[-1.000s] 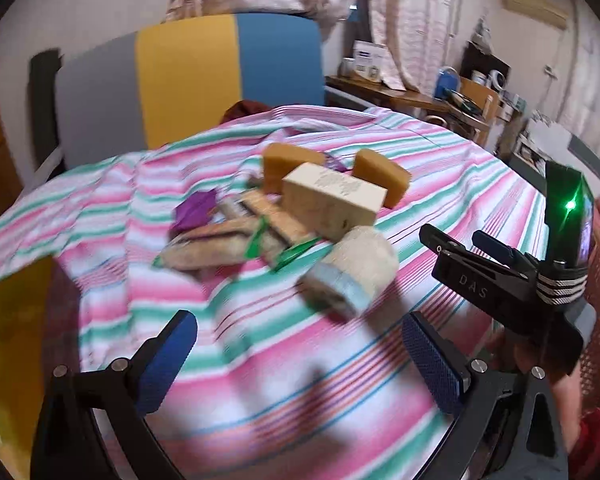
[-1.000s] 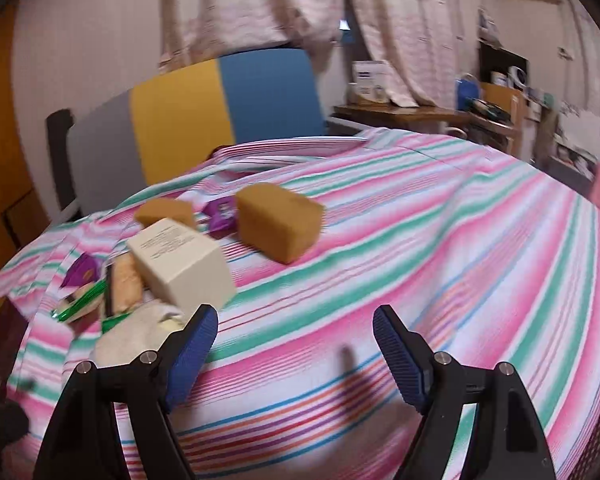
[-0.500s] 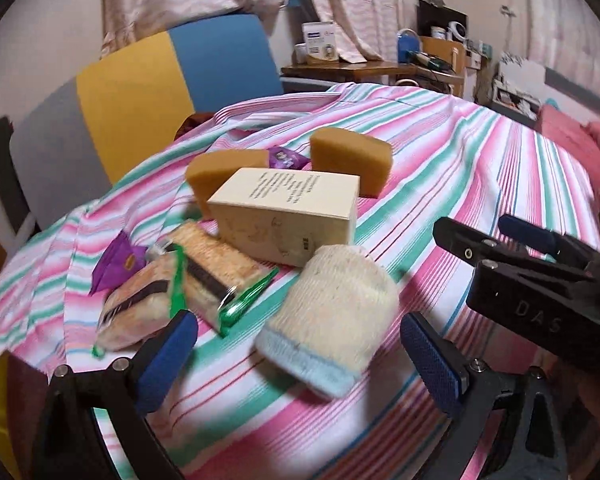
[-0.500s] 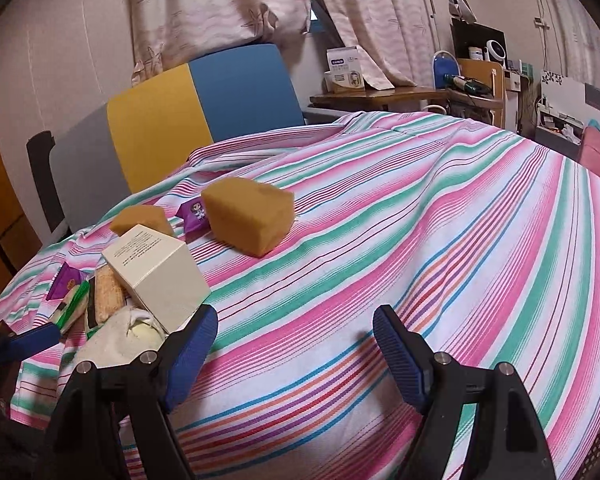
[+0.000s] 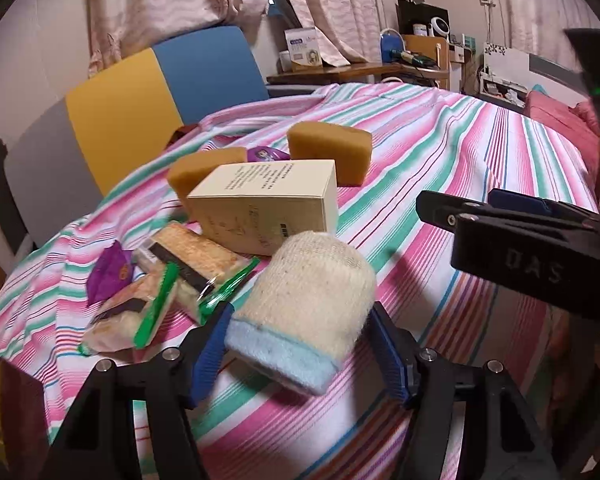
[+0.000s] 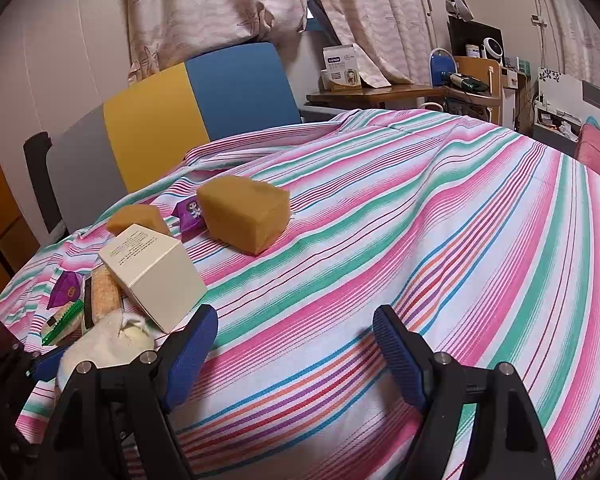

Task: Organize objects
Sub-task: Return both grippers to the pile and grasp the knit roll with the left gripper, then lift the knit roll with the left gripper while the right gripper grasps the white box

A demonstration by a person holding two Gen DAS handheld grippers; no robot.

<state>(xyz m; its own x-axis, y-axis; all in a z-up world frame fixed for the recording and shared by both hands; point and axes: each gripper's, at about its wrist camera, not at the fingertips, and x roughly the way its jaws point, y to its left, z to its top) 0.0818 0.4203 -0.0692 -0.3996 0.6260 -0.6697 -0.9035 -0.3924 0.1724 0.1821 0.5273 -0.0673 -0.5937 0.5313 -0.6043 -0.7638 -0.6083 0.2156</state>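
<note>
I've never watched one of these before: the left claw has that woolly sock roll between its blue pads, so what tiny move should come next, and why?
Probably close the left claw a little more. Its pads flank the sock roll, which still lies on the striped cloth; whether they grip yet is unclear. The right claw is open over bare cloth.
</note>
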